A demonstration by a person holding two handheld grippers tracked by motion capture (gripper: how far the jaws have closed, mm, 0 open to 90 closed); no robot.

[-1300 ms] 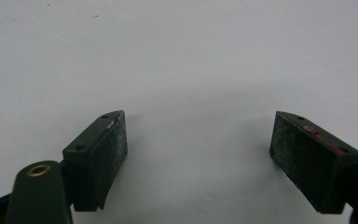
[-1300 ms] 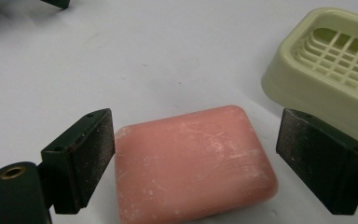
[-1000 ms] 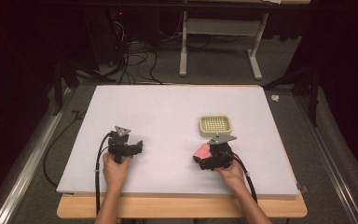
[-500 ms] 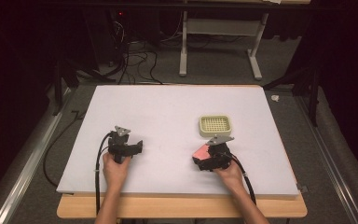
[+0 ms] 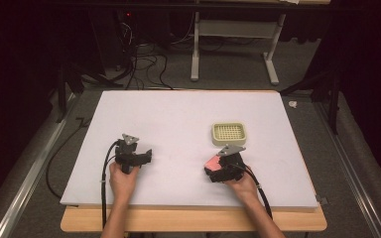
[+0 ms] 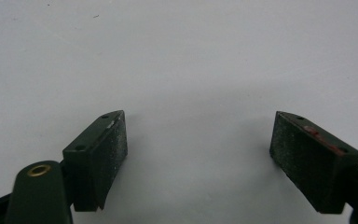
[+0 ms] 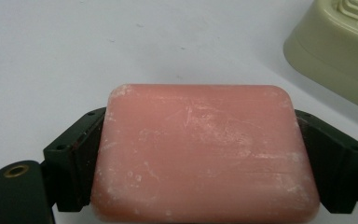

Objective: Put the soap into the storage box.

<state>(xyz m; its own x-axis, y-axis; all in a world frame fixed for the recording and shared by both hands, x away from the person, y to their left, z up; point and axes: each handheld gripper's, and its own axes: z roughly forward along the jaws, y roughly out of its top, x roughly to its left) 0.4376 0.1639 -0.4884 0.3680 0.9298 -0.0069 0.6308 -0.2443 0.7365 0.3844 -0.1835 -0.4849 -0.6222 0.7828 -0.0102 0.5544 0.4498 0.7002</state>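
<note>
I have the pink rectangular bar of soap (image 7: 205,151) clamped flat between the jaws of my right gripper (image 5: 217,168), one jaw pressed on each short side, its chalky top face up. It sits low over the white table sheet (image 5: 178,119), just in front of and slightly left of the pale green plastic soap dish (image 5: 229,133) with the slotted grid top. In the right gripper view a corner of that dish (image 7: 335,51) shows near the soap but apart from it. The dish looks empty; nothing lies on its grid.

I judge the step in hand as the carry: the soap is gripped and the placing is not yet done. My next move calls for lifting the bar enough to clear the dish's rim, bringing it forward and a little right over the grid, lining its long side with the dish's long side, lowering, then releasing.

My left gripper (image 5: 129,157) rests well to the left of the dish, jaws spread wide with only bare sheet between them.
</note>
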